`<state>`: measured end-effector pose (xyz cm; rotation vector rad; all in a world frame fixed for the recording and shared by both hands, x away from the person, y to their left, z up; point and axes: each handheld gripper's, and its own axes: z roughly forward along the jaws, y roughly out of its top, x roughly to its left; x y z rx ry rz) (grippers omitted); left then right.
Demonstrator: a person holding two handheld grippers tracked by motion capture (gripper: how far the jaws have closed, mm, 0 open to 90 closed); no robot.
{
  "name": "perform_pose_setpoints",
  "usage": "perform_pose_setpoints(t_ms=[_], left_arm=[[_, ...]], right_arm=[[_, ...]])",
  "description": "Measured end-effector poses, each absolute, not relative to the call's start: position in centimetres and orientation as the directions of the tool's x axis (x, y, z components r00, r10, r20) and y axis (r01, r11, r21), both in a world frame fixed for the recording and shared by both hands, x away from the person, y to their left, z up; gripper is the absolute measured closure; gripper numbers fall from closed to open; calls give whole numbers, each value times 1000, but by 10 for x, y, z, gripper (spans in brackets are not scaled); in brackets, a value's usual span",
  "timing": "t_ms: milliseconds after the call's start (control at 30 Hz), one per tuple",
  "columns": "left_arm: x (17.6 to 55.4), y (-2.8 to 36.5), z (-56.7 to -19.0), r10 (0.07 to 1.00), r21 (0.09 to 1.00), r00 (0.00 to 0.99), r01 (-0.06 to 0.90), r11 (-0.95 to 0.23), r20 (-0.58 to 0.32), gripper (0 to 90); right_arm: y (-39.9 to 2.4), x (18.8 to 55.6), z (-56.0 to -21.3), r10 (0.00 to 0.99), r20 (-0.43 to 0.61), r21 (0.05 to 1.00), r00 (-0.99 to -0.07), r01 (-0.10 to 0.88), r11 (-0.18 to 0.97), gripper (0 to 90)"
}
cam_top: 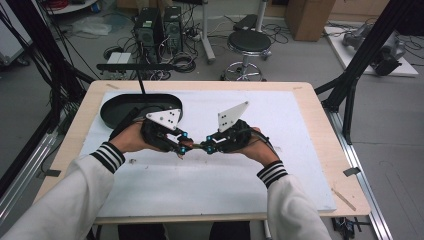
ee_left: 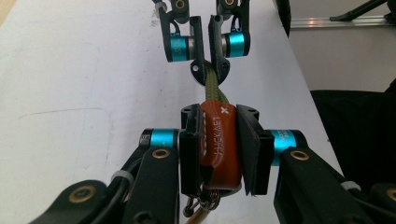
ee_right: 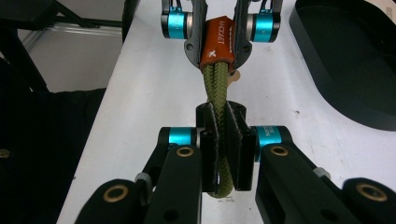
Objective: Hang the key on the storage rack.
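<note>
While an olive braided cord [ee_right: 218, 93] with an orange leather sleeve [ee_left: 219, 140] is stretched between the two hands above the white mat [cam_top: 280, 165] on the desk [cam_top: 320, 145], each end of it is pinched. The left claw [ee_left: 219, 149] is pressed onto the leather sleeve, with its pads flat against both sides, and the right claw [ee_right: 223, 154] is pressed together on the doubled cord just beyond the sleeve. In the high view both claws are seen tip to tip over the middle of the mat, near a black oval tray [cam_top: 120, 107] at the far left.

Several risks can be judged from this hold. If the hands are pulled apart, the smooth leather may be slid out of the left pads, since little texture is offered there. The cord is gripped near the pad edges on the right, so a twist of that wrist could let one strand escape. Metal hardware [ee_left: 205, 198] hangs below the sleeve by the left claw; it could be caught on a pad. Were either grip loosened, the piece would be dropped to the mat.
</note>
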<state>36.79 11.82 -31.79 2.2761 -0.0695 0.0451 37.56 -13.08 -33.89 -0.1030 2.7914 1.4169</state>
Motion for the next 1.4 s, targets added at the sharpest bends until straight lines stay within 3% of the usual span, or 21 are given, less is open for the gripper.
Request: perform_pose_setpoints(t_ms=[267, 300, 333, 367, 400, 467, 667, 733, 867, 1100, 1400], left_arm=[[366, 118, -317, -34, 762, 997, -72, -643, 66, 727], [366, 118, -317, -27, 762, 997, -72, -644, 70, 727], [366, 119, -317, -22, 761, 997, -69, -645, 72, 728], [366, 120, -317, -20, 761, 997, -65, -646, 68, 728], [366, 120, -316, -12, 763, 998, -60, -644, 69, 728], [367, 122, -314, 5, 770, 998, -50, -637, 69, 728], [371, 132, -307, 85, 795, 994, -8, -607, 75, 728], [372, 138, -305, 138, 814, 988, 20, -580, 74, 728], [374, 155, -303, 238, 850, 967, 53, -524, 86, 728], [370, 191, -307, 395, 902, 913, 84, -423, 100, 728], [360, 244, -316, 575, 962, 814, 82, -261, 87, 729]], right_arm=[[-133, 375, -338, -53, -45, 815, -998, -67, 576, 814], [-133, 374, -338, -60, -46, 819, -997, -72, 569, 737], [-135, 374, -338, -43, -26, 845, -999, -45, 533, 360], [-135, 374, -338, -43, -26, 845, -999, -45, 533, 360], [-136, 373, -339, 32, -28, 840, -999, -6, 543, 133], [-140, 371, -341, 77, -26, 840, -997, 20, 542, 0], [-163, 362, -343, 183, -15, 871, -983, 77, 486, 3], [-184, 355, -347, 282, -4, 892, -959, 124, 434, 3], [-207, 349, -353, 384, -16, 908, -923, 148, 392, 3], [-256, 326, -375, 608, -59, 961, -792, 121, 251, 3], [-288, 301, -406, 729, -21, 994, -684, 64, 89, 3]])
